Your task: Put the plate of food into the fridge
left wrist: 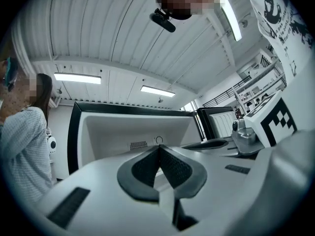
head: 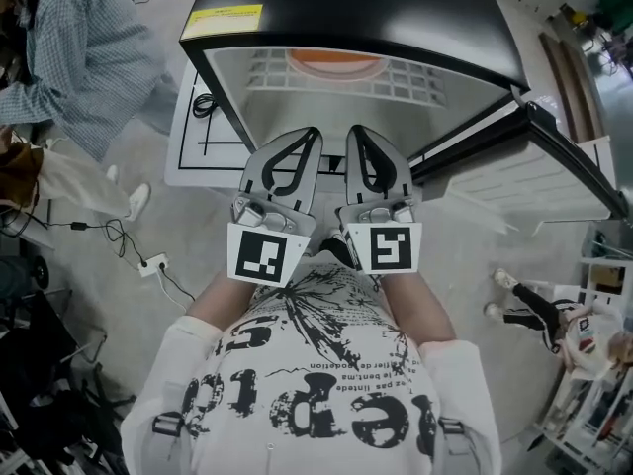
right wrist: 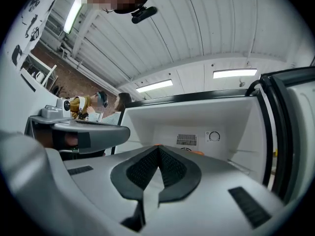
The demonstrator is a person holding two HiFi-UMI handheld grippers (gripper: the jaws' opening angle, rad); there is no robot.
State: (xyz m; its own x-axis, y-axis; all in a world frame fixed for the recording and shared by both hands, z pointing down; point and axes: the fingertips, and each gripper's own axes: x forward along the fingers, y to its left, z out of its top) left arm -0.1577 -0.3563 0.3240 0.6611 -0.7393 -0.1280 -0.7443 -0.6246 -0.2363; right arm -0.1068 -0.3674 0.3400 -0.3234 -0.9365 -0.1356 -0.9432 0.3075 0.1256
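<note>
While the fridge (head: 346, 8) stands open at twelve o'clock in the head view, the orange plate (head: 334, 62) sits inside it on the white wire shelf (head: 420, 79), far back toward the rear wall. Only its near rim shows under the black top, and what lies on it cannot be made out. The door (head: 539, 171) is swung wide out to three o'clock.

Both grippers are held side by side just in front of the person's chest. They point toward twelve o'clock at the open compartment, well apart from the plate. The left gripper (head: 310, 135) is clenched: in its own view the two dark ribbed pads (left wrist: 142, 171) meet along a closed seam with nothing between them. The right gripper (head: 356, 133) is likewise clenched and empty. In its own view a sliver of the orange plate shows past the tips at two o'clock, below the vent grille (right wrist: 186, 139) and round dial (right wrist: 213, 136) on the rear wall. Each gripper carries its marker cube (head: 265, 253) at the six o'clock end.

A bystander (head: 74, 57) in a checked shirt stands at ten o'clock. A white power strip (head: 151, 264) with cables lies on the floor at nine o'clock.
</note>
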